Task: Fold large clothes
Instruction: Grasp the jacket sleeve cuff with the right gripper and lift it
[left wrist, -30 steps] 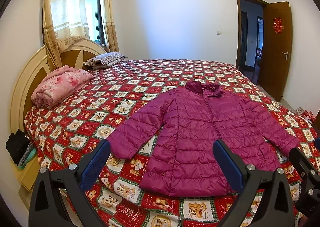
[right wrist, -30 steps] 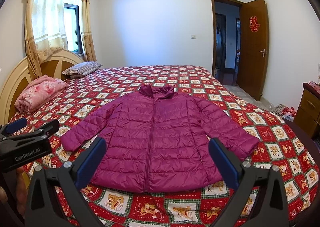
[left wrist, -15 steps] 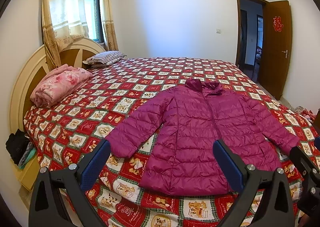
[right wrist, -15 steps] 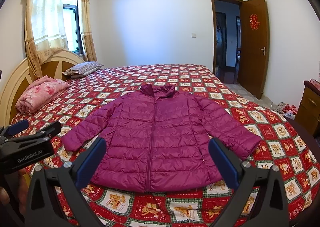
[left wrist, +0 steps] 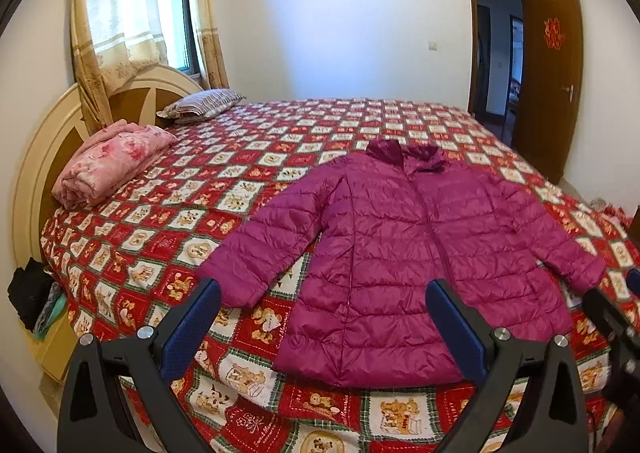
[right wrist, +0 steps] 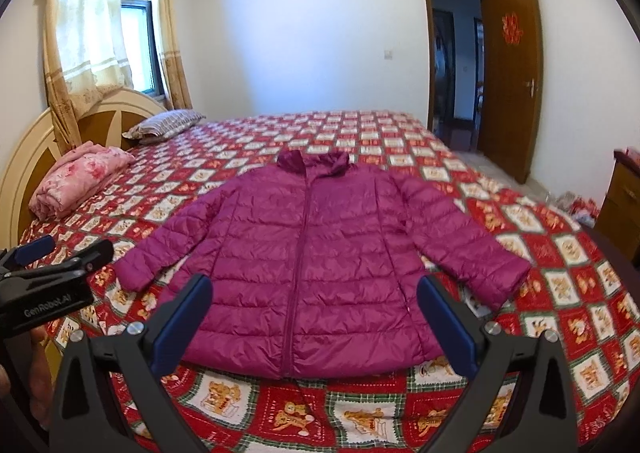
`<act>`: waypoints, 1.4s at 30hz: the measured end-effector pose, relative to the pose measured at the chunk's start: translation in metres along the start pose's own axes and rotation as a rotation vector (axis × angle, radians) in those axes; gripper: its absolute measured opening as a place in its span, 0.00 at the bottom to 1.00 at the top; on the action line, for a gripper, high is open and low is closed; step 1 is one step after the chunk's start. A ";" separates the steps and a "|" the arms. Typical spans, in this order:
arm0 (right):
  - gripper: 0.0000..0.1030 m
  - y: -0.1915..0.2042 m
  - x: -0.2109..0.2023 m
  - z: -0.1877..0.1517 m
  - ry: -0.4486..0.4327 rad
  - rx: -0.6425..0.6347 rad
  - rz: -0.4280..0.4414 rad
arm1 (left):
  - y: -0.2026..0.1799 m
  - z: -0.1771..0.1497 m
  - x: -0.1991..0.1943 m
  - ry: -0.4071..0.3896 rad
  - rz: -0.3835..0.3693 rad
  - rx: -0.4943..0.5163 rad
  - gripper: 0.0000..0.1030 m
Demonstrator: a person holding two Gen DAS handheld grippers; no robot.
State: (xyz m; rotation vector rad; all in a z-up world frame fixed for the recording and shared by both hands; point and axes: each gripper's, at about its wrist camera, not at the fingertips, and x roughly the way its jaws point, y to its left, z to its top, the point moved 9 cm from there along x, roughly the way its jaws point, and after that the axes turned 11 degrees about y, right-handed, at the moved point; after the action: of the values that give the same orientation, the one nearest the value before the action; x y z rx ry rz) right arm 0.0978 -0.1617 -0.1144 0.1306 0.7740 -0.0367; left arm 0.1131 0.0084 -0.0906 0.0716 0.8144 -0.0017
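So far nothing is folded: the jacket (right wrist: 312, 265) lies flat at twelve o'clock, both my left gripper (left wrist: 322, 317) and right gripper (right wrist: 314, 313) spread wide, holding nothing.

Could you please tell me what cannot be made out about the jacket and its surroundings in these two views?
- Purple jacket: its back lies face down on the bed, hidden in both views.
- Right gripper: cut off by the left wrist view's edge.
- Dark bundle beside the bed: too dim to identify.
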 end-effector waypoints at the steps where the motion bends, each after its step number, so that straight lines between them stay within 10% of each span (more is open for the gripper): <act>1: 1.00 -0.005 0.004 -0.001 0.009 0.010 -0.001 | -0.002 0.000 0.007 0.010 0.000 0.011 0.99; 19: 0.95 -0.263 0.120 -0.024 0.174 0.439 -0.288 | -0.025 0.049 0.155 0.087 0.077 0.096 0.99; 25: 0.70 -0.297 0.149 -0.024 0.232 0.506 -0.252 | -0.014 0.067 0.198 0.086 0.148 0.099 0.99; 30: 0.20 -0.301 0.155 -0.021 0.221 0.499 -0.220 | -0.005 0.063 0.221 0.115 0.193 0.104 0.99; 42: 0.11 -0.358 0.136 -0.024 0.155 0.540 -0.329 | 0.009 0.049 0.248 0.158 0.206 0.177 0.99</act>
State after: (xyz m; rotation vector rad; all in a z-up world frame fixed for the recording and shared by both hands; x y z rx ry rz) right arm 0.1494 -0.5116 -0.2642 0.5219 0.9201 -0.5551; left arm 0.3192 0.0209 -0.2371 0.3264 0.9601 0.1280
